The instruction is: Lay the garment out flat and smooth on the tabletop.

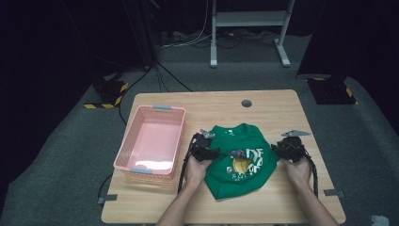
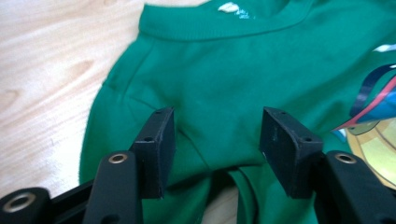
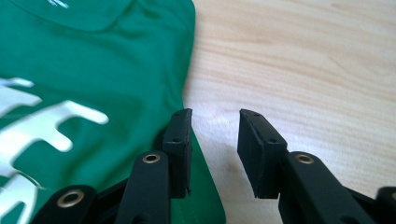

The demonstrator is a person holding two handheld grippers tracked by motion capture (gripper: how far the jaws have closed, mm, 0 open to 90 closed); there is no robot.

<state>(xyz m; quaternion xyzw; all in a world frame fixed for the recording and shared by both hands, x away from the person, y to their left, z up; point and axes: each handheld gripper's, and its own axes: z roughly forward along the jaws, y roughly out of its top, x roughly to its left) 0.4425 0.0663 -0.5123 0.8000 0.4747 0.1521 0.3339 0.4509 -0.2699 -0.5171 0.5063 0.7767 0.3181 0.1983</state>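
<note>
A green T-shirt [image 1: 240,160] with a white and yellow print lies partly folded on the wooden table [image 1: 263,106]. My left gripper [image 1: 207,149] sits at the shirt's left side, open, its jaws spread above green cloth [image 2: 219,93] below the collar. My right gripper [image 1: 282,149] is at the shirt's right edge, open too. In the right gripper view its left jaw rests on the shirt [image 3: 88,74] edge and its right jaw stands over bare wood; the right gripper [image 3: 215,140] has nothing pinched between its jaws.
A pink plastic basket [image 1: 155,113] stands on the table's left part, beside my left hand. A round cable hole [image 1: 246,103] sits near the far edge. Behind the table are a white desk frame [image 1: 249,19] and cables on grey floor.
</note>
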